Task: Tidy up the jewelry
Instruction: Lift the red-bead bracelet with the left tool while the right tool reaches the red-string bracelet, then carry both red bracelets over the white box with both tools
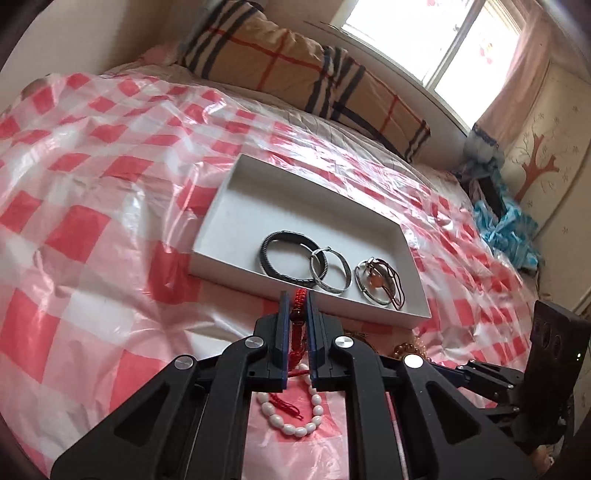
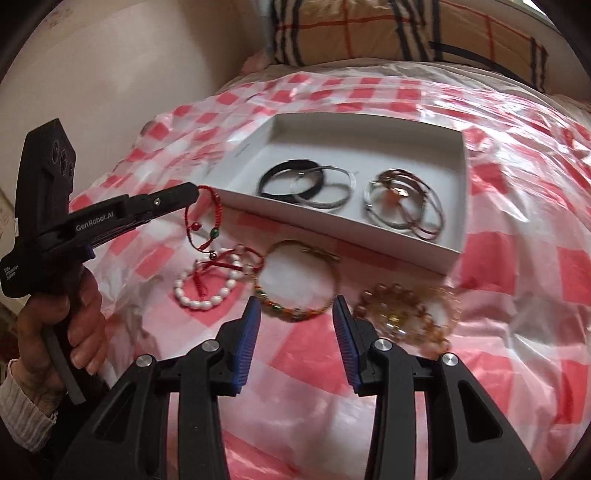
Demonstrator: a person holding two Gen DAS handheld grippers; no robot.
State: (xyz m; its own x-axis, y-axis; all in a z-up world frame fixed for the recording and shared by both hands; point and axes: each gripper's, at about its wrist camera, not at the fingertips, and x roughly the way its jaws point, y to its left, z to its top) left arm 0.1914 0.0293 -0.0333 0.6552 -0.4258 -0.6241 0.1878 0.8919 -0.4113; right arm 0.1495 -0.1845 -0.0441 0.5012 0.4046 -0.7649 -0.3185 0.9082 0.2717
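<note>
Amber beads (image 2: pixel 402 314), seemingly beside tray (image 2: pixel 458 206)

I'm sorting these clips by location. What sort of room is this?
Most likely a bedroom: the work surface looks like a bed covered by a red-checked plastic sheet, with a plaid pillow at its head, and a curtained window beside it.

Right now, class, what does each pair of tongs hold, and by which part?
The left tongs pinch the red cord bracelet by its top loop, so it dangles. The right tongs stand open, holding nothing.
</note>
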